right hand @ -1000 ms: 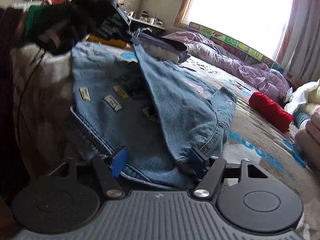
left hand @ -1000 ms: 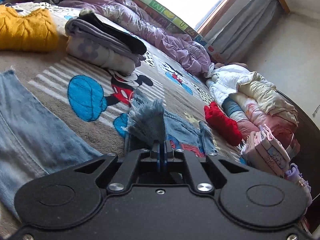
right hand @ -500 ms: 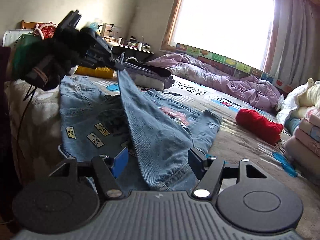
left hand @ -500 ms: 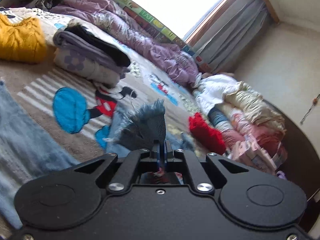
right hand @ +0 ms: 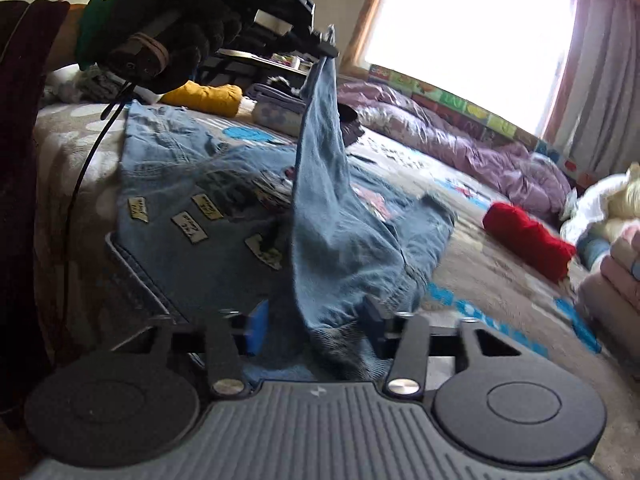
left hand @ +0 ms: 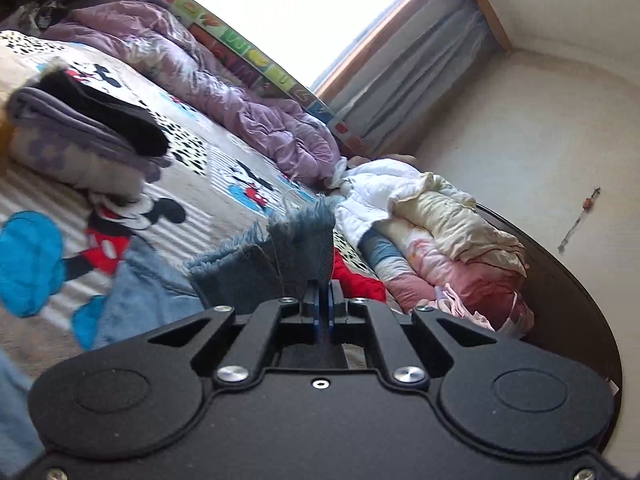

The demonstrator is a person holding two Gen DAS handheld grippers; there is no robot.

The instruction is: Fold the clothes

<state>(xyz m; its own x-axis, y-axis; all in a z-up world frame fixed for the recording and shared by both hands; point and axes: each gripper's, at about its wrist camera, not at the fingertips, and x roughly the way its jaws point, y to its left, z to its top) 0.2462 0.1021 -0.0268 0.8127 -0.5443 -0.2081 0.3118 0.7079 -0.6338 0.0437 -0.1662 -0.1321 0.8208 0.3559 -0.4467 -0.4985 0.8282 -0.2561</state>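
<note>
Jeans (right hand: 224,216) in pale blue denim lie spread on the bed (right hand: 492,280), and both grippers are on them. The left gripper (left hand: 323,294) has its jaws pressed together, pinching the frayed hem (left hand: 308,236) of one trouser leg; from the right wrist view that same gripper (right hand: 326,46), carried by a black-gloved hand (right hand: 168,46), holds the leg up so the denim hangs in a long drape down toward the bed. The right gripper (right hand: 316,326) sits low at the near edge of the jeans with a bunched fold of denim between its blue pads (right hand: 258,326); its jaws are closing, and a gap shows beside the left pad, so the cloth is not yet clamped. Small yellow patches (right hand: 196,230) dot the flat part of the jeans. Farther out on the cartoon-print bedspread are a red garment (right hand: 528,238), a folded stack of grey and black clothes (left hand: 84,136), a yellow knit (right hand: 208,98) and a rumpled purple quilt (left hand: 224,92) under the bright window (right hand: 468,24). A heap of pale bedding (left hand: 440,220) lies at the bed's far side.
</note>
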